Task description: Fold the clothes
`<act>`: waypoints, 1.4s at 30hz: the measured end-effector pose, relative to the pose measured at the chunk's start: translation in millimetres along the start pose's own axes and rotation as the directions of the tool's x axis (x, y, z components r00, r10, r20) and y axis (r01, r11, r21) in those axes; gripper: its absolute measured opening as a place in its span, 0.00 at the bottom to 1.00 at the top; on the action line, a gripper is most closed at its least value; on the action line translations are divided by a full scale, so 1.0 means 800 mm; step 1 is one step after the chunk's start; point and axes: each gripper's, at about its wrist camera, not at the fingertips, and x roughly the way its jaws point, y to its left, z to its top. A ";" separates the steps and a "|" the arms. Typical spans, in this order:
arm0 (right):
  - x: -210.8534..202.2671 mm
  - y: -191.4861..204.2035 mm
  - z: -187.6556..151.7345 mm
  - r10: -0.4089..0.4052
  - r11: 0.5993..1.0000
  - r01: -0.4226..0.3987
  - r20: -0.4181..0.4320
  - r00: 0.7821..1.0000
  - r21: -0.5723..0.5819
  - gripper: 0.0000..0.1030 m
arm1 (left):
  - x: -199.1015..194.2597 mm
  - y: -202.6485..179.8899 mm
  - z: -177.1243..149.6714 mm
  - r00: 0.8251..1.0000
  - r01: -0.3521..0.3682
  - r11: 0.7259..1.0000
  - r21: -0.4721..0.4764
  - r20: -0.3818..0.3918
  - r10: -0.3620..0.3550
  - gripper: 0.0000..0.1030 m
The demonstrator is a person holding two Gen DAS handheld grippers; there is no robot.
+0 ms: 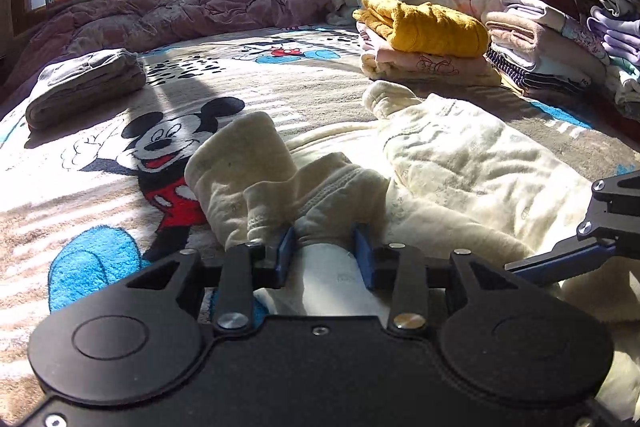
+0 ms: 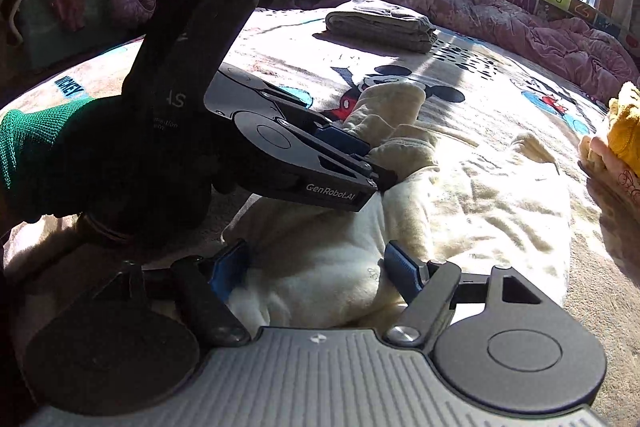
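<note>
the left tongs (image 1: 325,247) point forward and downward over the bed (image 1: 280,87), their blue pads partly apart with a bunched fold of the cream garment (image 1: 460,163) between them; the cloth fills the gap and touches both pads, so they look closed on it. in the right wrist view a dark-gloved hand (image 2: 132,163) with a green cuff grips that tool's handle, tilted down to the garment. the right tongs (image 2: 316,267) stand wide open low over the cream garment's near edge, pads clear of the cloth. the garment lies crumpled on the mickey mouse blanket (image 1: 160,147), near the folded stacks (image 1: 432,39).
</note>
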 end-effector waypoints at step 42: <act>-0.195 -0.050 -0.174 -0.053 0.997 0.037 0.231 0.971 0.073 0.50 | -0.250 -0.107 -0.089 0.997 -0.047 0.999 0.000 0.053 0.047 0.57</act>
